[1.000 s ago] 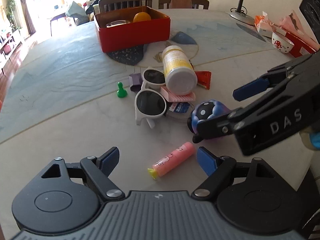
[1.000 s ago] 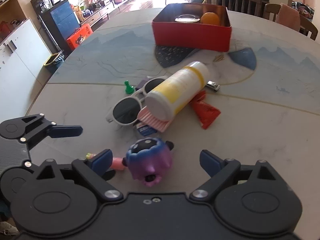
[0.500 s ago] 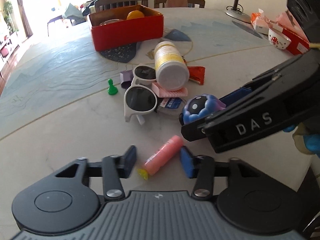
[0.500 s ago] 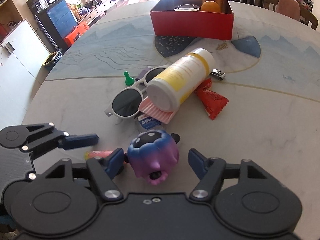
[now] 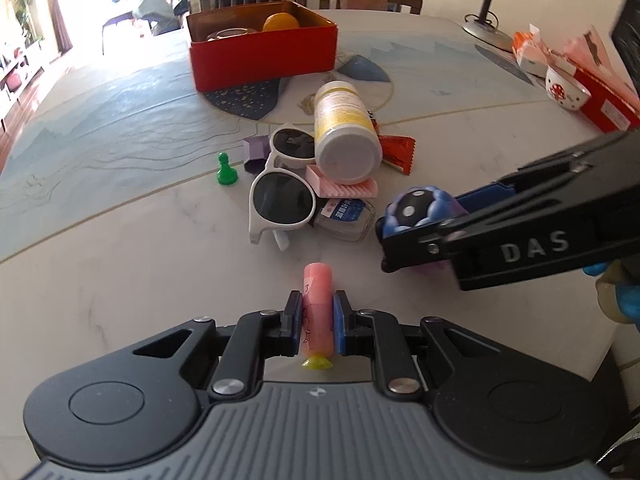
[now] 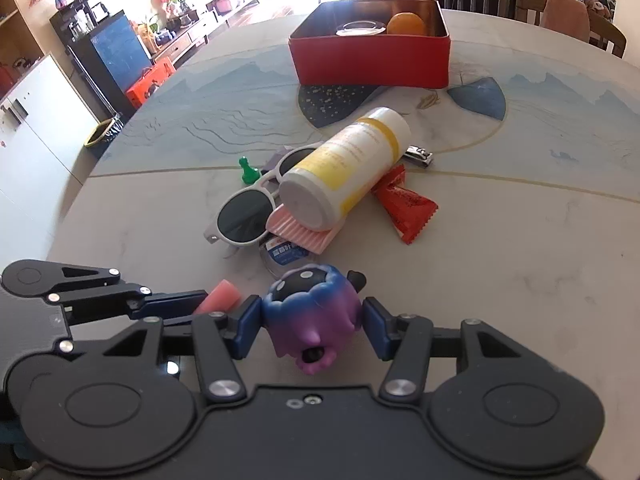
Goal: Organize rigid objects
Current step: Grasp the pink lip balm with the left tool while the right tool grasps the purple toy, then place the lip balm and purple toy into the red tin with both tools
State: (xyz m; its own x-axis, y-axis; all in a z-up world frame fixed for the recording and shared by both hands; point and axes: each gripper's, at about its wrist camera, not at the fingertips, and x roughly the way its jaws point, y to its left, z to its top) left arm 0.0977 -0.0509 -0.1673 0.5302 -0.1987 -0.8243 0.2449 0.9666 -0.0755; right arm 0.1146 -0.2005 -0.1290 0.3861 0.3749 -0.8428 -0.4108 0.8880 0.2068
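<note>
My left gripper [image 5: 317, 322] is shut on a pink tube [image 5: 317, 312] with a yellow end, low over the table; the tube's tip shows in the right wrist view [image 6: 221, 295]. My right gripper [image 6: 312, 322] is shut on a blue-purple toy figure [image 6: 314, 312], which also shows in the left wrist view [image 5: 416, 212]. A pile lies ahead: a white-and-yellow bottle [image 6: 344, 166] on its side, white sunglasses [image 6: 244, 216], a pink ridged piece [image 6: 304, 234] and a small clear case [image 6: 282, 256]. A red tin [image 6: 372, 54] stands beyond, holding an orange [image 6: 405, 24] and a glass lid [image 6: 360, 29].
A green pawn [image 6: 247, 170], a red snack packet [image 6: 406, 204], a nail clipper [image 6: 418, 156] and a purple piece [image 5: 254, 152] lie around the pile. At the right in the left wrist view stand a lamp base [image 5: 486, 34], a mushroom bowl [image 5: 566, 90] and red boxes [image 5: 608, 104].
Both grippers have closed: the left onto the pink tube, now lined up straight between its fingers, the right onto the toy figure. Both have moved forward slightly.
</note>
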